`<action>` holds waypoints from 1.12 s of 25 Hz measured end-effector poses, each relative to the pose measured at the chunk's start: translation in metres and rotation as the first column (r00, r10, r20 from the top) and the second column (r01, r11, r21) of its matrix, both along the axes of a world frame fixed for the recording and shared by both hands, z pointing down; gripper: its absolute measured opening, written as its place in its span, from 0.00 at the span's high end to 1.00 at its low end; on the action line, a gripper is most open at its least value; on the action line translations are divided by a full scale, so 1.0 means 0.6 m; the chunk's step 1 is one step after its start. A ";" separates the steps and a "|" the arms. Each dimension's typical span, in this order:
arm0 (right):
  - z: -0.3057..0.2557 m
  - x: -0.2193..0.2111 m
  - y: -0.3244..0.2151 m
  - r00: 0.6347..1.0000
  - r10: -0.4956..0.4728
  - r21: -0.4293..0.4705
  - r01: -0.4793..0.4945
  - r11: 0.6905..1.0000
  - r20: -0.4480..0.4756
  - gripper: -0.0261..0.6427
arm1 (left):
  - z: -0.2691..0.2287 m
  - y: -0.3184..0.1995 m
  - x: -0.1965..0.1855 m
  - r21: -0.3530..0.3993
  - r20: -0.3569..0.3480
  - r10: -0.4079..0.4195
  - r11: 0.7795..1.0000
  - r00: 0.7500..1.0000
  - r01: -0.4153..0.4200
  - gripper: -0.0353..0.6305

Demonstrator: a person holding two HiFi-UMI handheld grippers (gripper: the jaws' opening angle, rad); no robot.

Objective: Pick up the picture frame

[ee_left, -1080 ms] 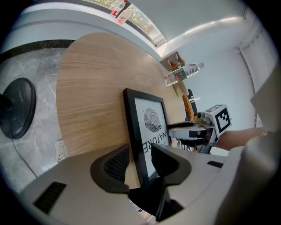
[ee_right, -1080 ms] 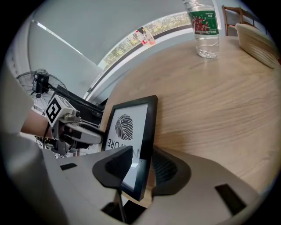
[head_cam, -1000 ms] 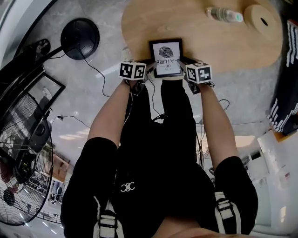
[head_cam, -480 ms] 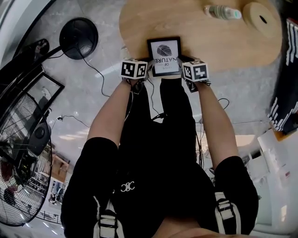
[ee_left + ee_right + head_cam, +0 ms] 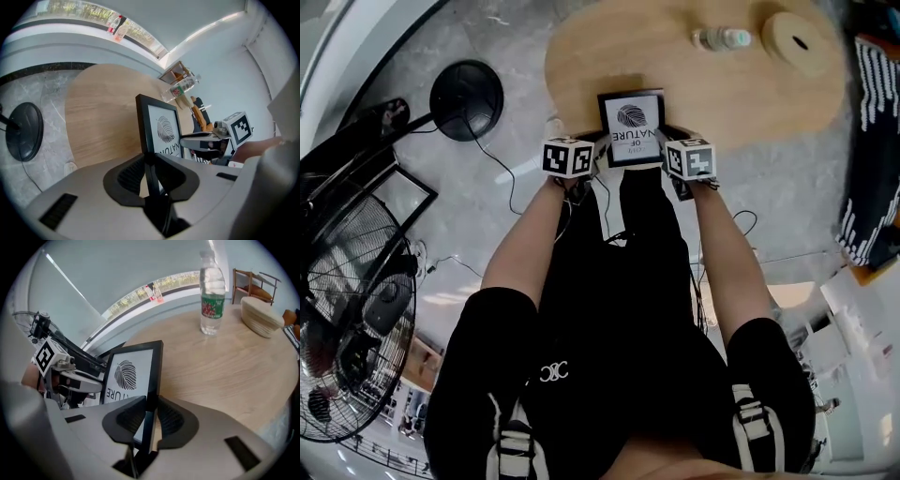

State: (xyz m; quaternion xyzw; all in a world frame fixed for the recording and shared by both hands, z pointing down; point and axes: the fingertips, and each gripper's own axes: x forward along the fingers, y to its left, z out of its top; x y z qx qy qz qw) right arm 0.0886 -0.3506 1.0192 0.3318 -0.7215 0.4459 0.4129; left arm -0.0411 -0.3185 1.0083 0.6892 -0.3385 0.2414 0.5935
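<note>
**Picture frame [image 5: 632, 127] clamped on both sides**

Your left tongs [image 5: 596, 155] and right tongs [image 5: 666, 155] each pinch one side edge of it, jaws closing. It sits between them, over the table's [image 5: 750, 98] near edge, with the bottle [image 5: 720, 38] well beyond.

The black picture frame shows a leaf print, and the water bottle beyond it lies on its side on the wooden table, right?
Not quite. The water bottle stands upright on the wooden table, as the right gripper view shows. The rest holds: the black picture frame shows a leaf print.
</note>
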 end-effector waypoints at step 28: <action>-1.019 -0.112 -0.177 0.982 0.007 0.895 -0.174 0.411 0.188 0.84 | -0.969 -0.196 -0.114 0.881 0.086 -0.108 0.472 0.990 -0.025 0.83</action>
